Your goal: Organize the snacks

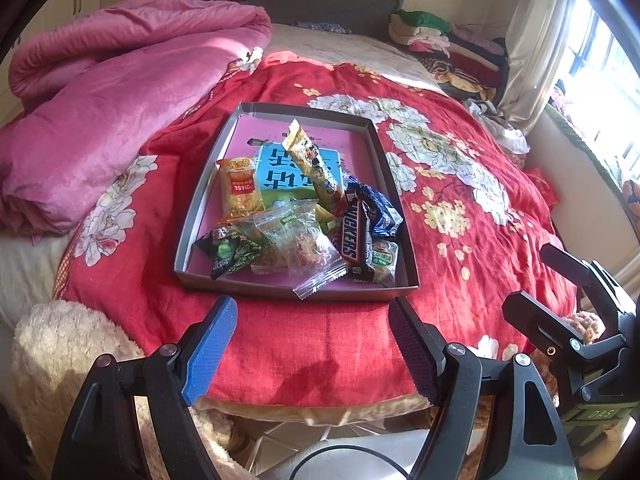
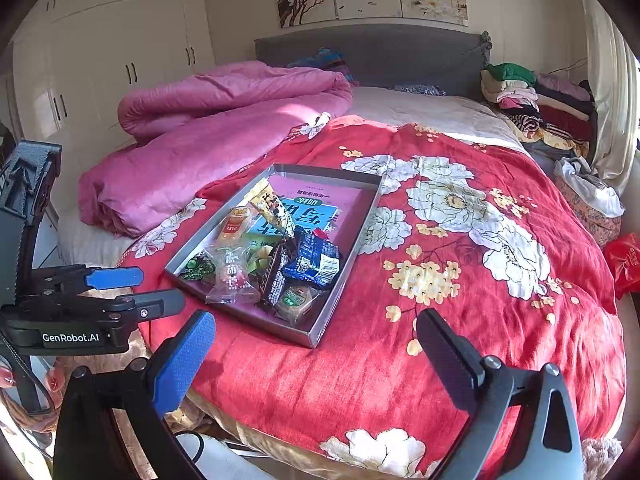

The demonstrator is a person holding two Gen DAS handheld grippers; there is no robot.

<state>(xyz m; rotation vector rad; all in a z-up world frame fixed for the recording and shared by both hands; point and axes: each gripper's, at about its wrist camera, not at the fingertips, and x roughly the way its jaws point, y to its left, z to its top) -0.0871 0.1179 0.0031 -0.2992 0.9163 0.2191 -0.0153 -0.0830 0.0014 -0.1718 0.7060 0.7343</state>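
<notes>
A grey shallow box (image 1: 192, 216) sits on the red flowered bedspread and holds a pile of wrapped snacks: a Snickers bar (image 1: 354, 236), a yellow packet (image 1: 239, 188), a clear-wrapped snack (image 1: 298, 240), a green packet (image 1: 230, 252), a blue packet (image 1: 378, 208) and a long upright stick packet (image 1: 310, 160). The box (image 2: 348, 256) also shows in the right wrist view. My left gripper (image 1: 312, 352) is open and empty, just short of the box's near edge. My right gripper (image 2: 316, 356) is open and empty, near the box's near corner.
A rumpled pink quilt (image 1: 112, 92) lies to the left of the box. Folded clothes (image 2: 532, 100) are stacked at the headboard on the right. A cream fleece blanket (image 1: 68, 340) hangs at the bed's near edge. A red bag (image 2: 624, 260) lies at the far right.
</notes>
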